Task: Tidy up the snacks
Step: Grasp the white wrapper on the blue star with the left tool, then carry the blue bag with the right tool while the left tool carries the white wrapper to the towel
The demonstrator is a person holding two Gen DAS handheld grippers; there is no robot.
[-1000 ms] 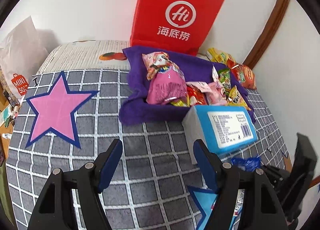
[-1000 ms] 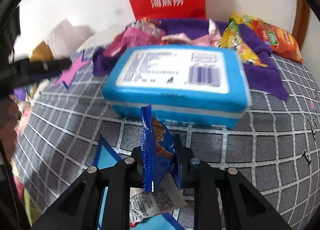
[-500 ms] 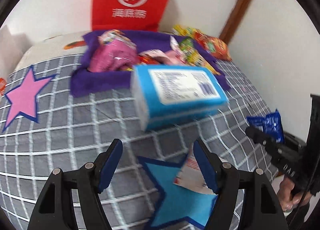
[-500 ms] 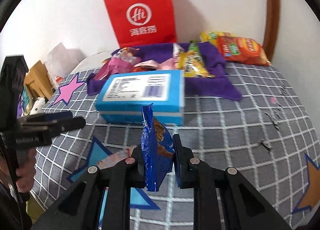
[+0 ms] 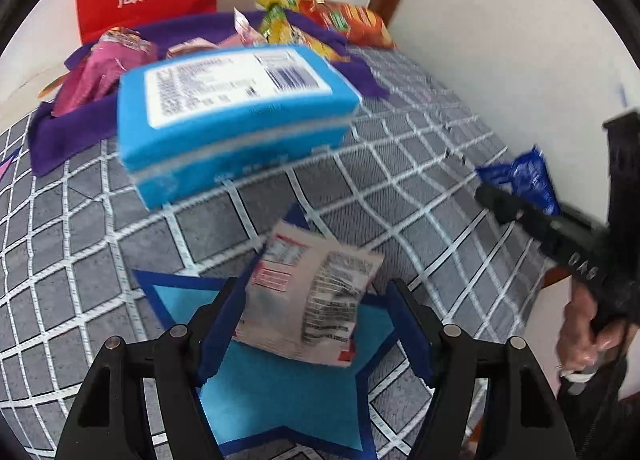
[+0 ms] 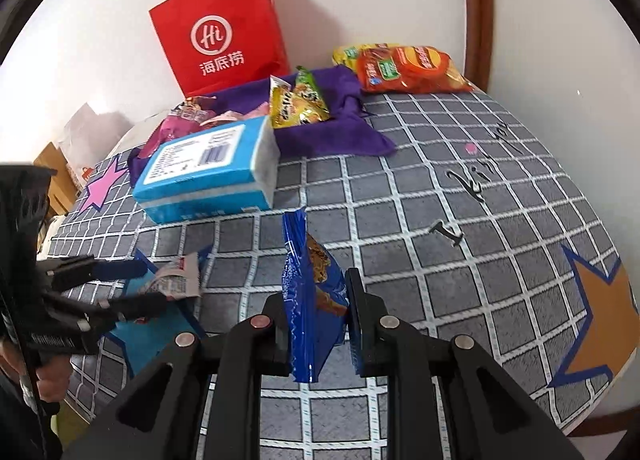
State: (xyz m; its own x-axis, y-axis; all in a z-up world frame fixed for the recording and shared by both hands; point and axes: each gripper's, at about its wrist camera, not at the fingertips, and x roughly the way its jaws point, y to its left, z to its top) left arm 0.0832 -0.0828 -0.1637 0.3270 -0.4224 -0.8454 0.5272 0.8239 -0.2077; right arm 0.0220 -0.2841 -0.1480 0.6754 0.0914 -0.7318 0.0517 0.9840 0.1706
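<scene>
**Q:** Left gripper [image 5: 316, 324] status, and what has changed over the last second?

**A:** Its jaws are spread wide and now bracket the white packet [image 5: 312, 296] lying on the blue star patch [image 5: 280, 392]. One second ago that gripper pointed at bare grid cloth, well short of the packet; it has since swung over and advanced. No contact is visible yet. Judgement: the step in hand is the pickup of this packet, and closing the jaws is what remains.

**Q:** Right gripper?

**A:** The right gripper [image 6: 316, 312] is pinching the blue cookie pouch [image 6: 310, 292] upright between its pads, as in both earlier views. It has drawn back from the blue box [image 6: 208, 172], which now sits farther off.

**Q:** Where do the other snacks lie?

**A:** Most are heaped on the purple cloth [image 6: 332, 132] in front of the red paper bag [image 6: 220, 28]; an orange chip bag [image 6: 408, 68] lies beside the cloth, near the wall.

**Q:** Materials?

**A:** The white packet is thin, crinkled film, flat and printed; expect it to buckle under pressure. The pouch is glossy foil with a crimped seam. The box is rigid and rectangular. The bedspread [image 6: 440, 196] is soft woven fabric, so it may yield under downward force.
</scene>
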